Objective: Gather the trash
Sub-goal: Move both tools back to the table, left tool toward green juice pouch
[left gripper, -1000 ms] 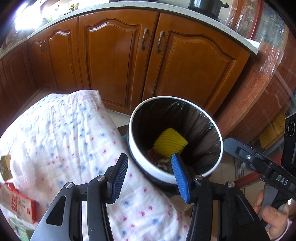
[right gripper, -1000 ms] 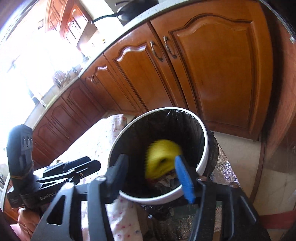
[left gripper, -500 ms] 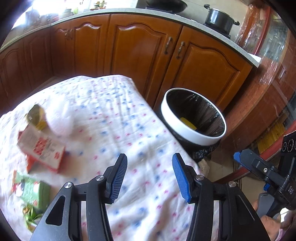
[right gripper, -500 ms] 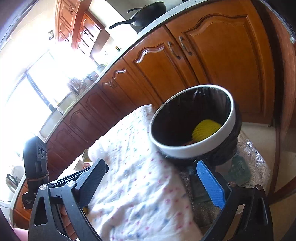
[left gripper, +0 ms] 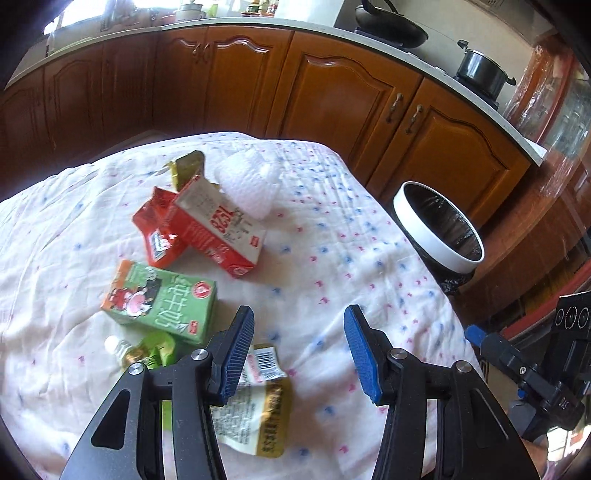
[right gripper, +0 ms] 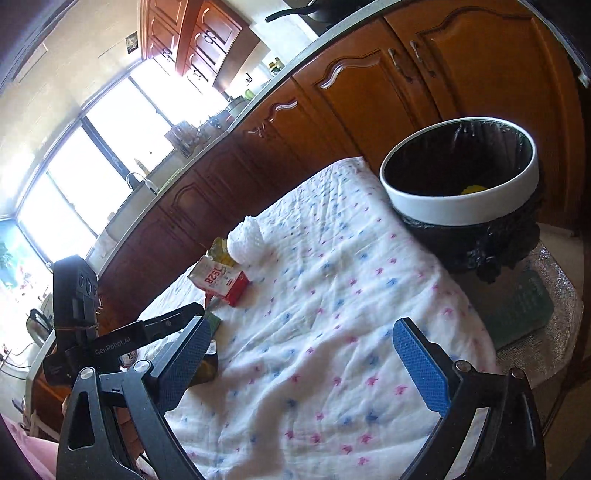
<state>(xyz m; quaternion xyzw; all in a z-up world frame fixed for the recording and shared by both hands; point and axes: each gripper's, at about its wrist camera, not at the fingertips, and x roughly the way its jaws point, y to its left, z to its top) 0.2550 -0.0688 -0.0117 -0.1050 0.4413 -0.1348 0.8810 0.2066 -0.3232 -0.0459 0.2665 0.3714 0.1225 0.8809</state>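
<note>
My left gripper (left gripper: 299,354) is open and empty above the cloth-covered table (left gripper: 332,258). Trash lies before it: a green carton (left gripper: 159,301), a red and white carton (left gripper: 218,229), a red wrapper (left gripper: 157,232), a white foam net (left gripper: 251,188), a gold and white wrapper (left gripper: 258,410) under my left finger, and a small bottle (left gripper: 127,352). My right gripper (right gripper: 303,365) is open and empty over the table's near side. The white-rimmed bin (right gripper: 461,214) with a black liner stands beyond the table's right end, with a yellow net (right gripper: 472,190) inside. The bin also shows in the left wrist view (left gripper: 436,236).
Brown kitchen cabinets (left gripper: 332,92) run behind the table and bin. A pot (left gripper: 480,72) and a pan (left gripper: 391,29) sit on the counter. The other gripper shows at the right edge of the left wrist view (left gripper: 535,376) and at the left of the right wrist view (right gripper: 110,339).
Both grippers have pulled back from over the bin towards the table. The left view has swung left and now takes in the trash pile. The yellow net lies in the bin.
</note>
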